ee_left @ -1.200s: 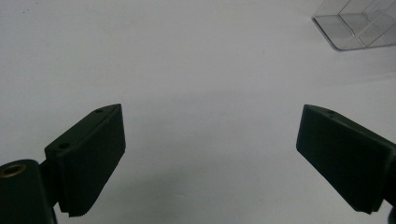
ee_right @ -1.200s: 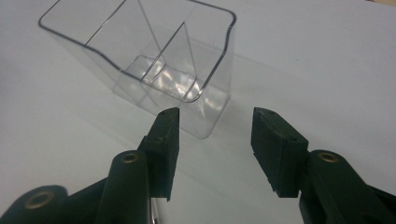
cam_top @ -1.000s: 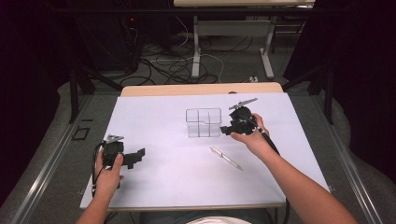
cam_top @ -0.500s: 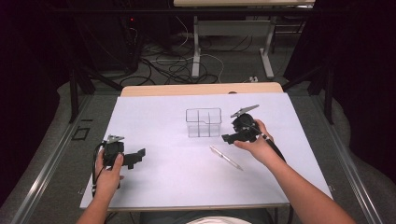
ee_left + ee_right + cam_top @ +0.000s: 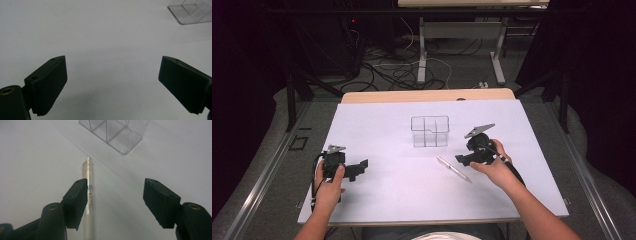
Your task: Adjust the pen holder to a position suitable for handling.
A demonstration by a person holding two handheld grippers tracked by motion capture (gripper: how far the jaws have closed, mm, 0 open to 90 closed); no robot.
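Left gripper [image 5: 357, 169] sat low at the table's [image 5: 382, 125] left side, jaws wide apart, nothing between them. Clear divided box [image 5: 430, 131] stood mid-table. Pen [image 5: 453, 168] lay flat just in front of the box, a bit right. Right gripper [image 5: 464, 159] hovered over the pen, jaws spread, one jaw apparently right beside the barrel; contact unclear.

Left gripper [image 5: 360, 165] low, jaws wide; right gripper [image 5: 460, 159] likewise (both hand-held)

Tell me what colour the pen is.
Clear, see-through pen; best in the right gripper view.
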